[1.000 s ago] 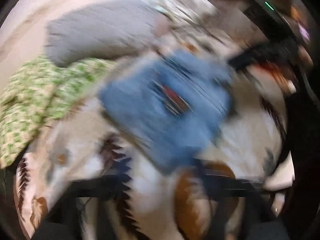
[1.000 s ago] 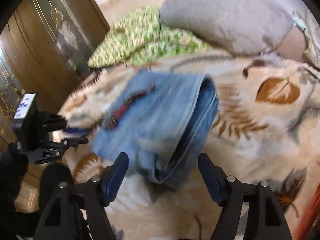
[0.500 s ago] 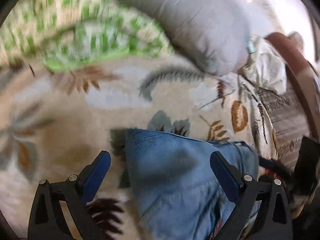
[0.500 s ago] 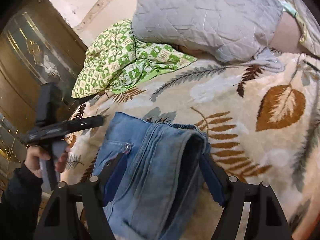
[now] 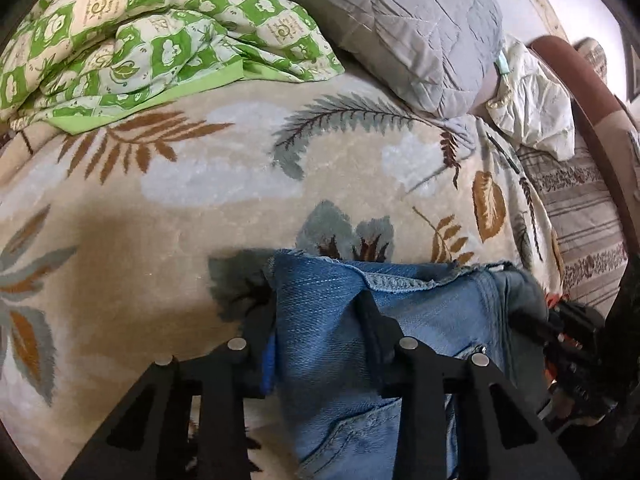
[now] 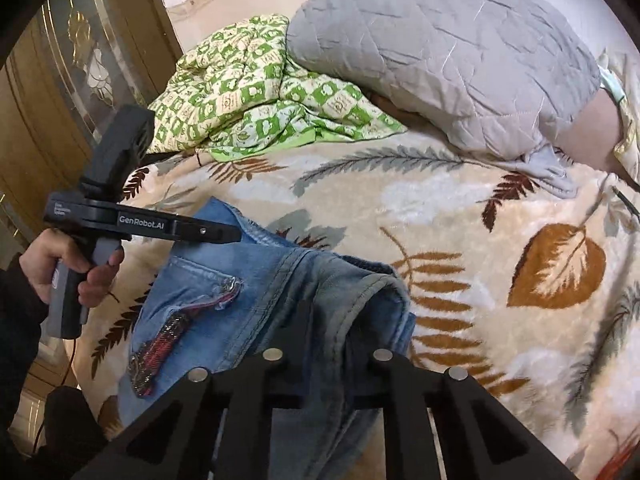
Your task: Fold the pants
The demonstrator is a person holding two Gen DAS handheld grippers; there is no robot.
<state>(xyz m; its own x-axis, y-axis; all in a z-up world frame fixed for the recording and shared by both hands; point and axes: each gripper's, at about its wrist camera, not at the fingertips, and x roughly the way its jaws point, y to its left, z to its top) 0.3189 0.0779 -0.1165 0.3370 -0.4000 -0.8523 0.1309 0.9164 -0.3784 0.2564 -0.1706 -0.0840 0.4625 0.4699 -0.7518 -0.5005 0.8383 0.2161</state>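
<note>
Folded blue jeans (image 5: 420,312) lie on a leaf-patterned blanket (image 5: 180,220) at the near edge of the bed. My left gripper (image 5: 318,314) has its jaws closing on the far left corner of the denim, and the cloth bunches between the fingers. In the right wrist view the jeans (image 6: 240,296) show a red patch, and my right gripper (image 6: 328,320) is closing on the thick folded edge at their right side, with cloth pinched between the pads. There the left gripper (image 6: 224,234) reaches in from the left, held by a person's hand (image 6: 68,268).
A green checked quilt (image 5: 152,40) and a grey quilted pillow (image 5: 400,20) lie at the far side of the bed. White crumpled cloth (image 5: 532,108) sits by a brown bed frame (image 5: 592,120) on the right. A wooden wardrobe door (image 6: 60,92) stands left of the bed.
Both grippers came down over the jeans with jaws wide and have now closed onto the denim. The left one swung round and rolled to the far left corner.
</note>
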